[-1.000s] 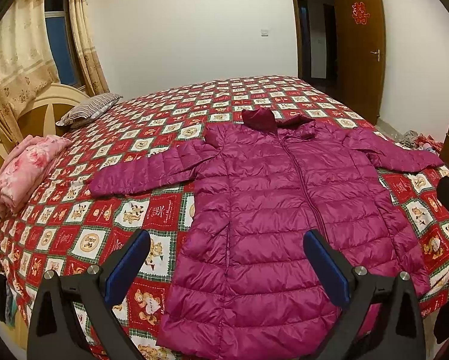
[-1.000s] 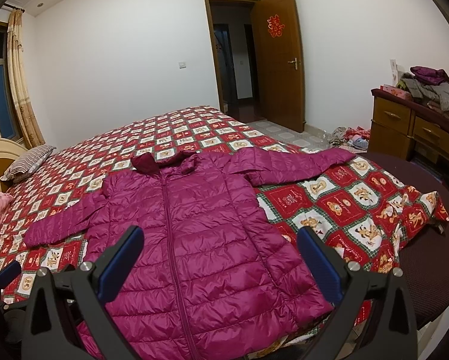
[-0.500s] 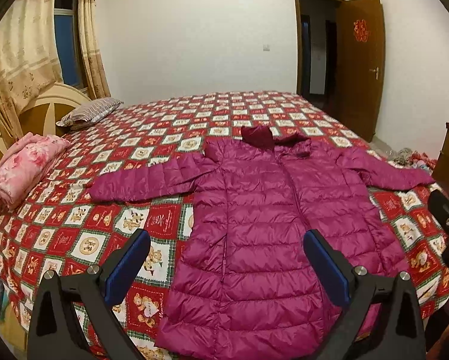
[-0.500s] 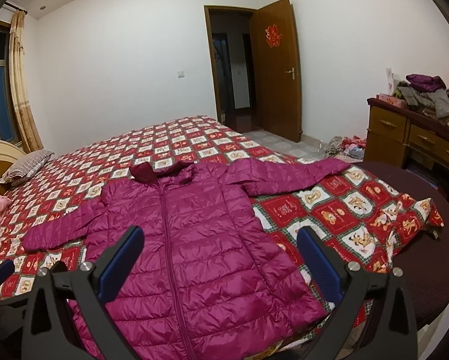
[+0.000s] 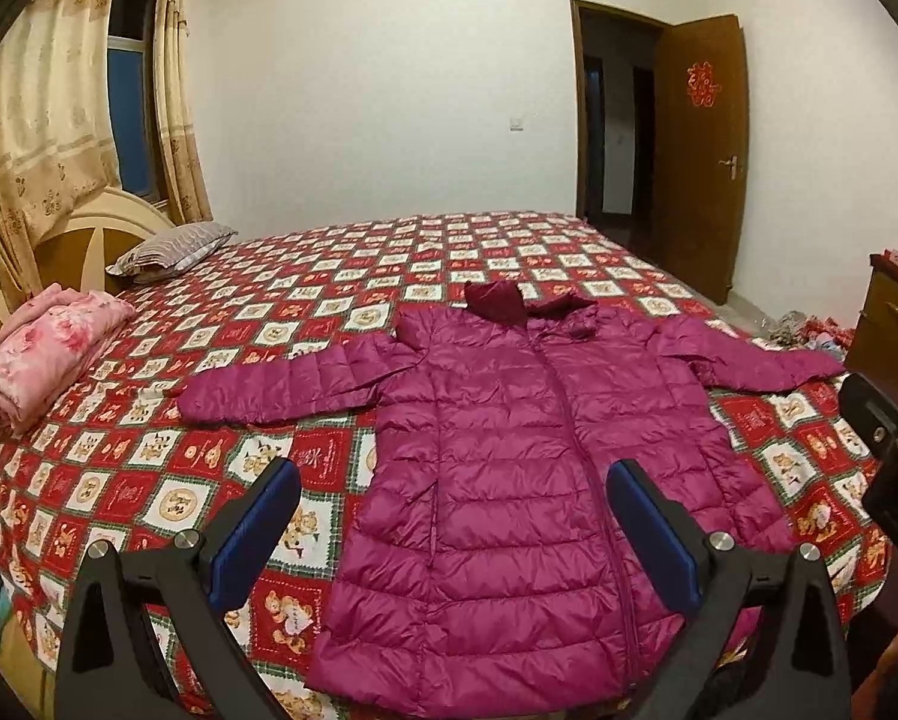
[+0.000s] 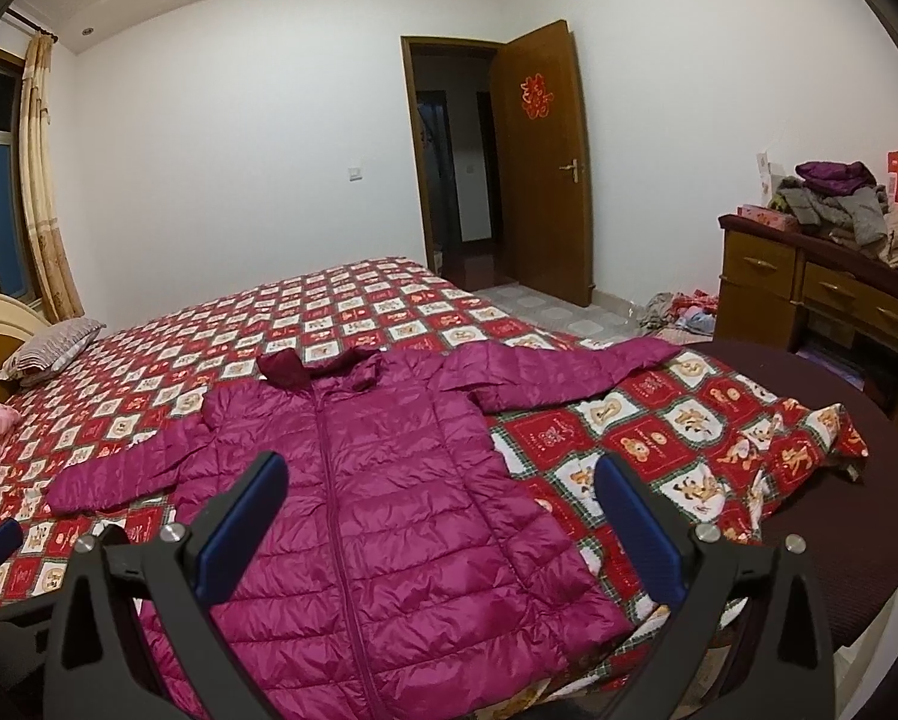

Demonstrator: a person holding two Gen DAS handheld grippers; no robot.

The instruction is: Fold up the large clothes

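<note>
Bedspread point(image 5: 305, 276) carries the magenta puffer jacket point(image 5: 508, 468), flat, sleeves spread, near edge. Left gripper point(image 5: 451, 531) and right gripper point(image 6: 440, 525) gape wide, empty, above it. Pink blanket point(image 5: 41, 354) far left; dresser point(image 6: 808, 282) right.

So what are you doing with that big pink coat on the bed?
Someone holds a gripper in each hand and is getting ready to fold the coat. It lies spread flat, front up and zipped, on the bear-patterned bedspread, both sleeves stretched out sideways. The left gripper and right gripper hang above its lower end, open, with nothing between their fingers. No fold has been made yet.
</note>
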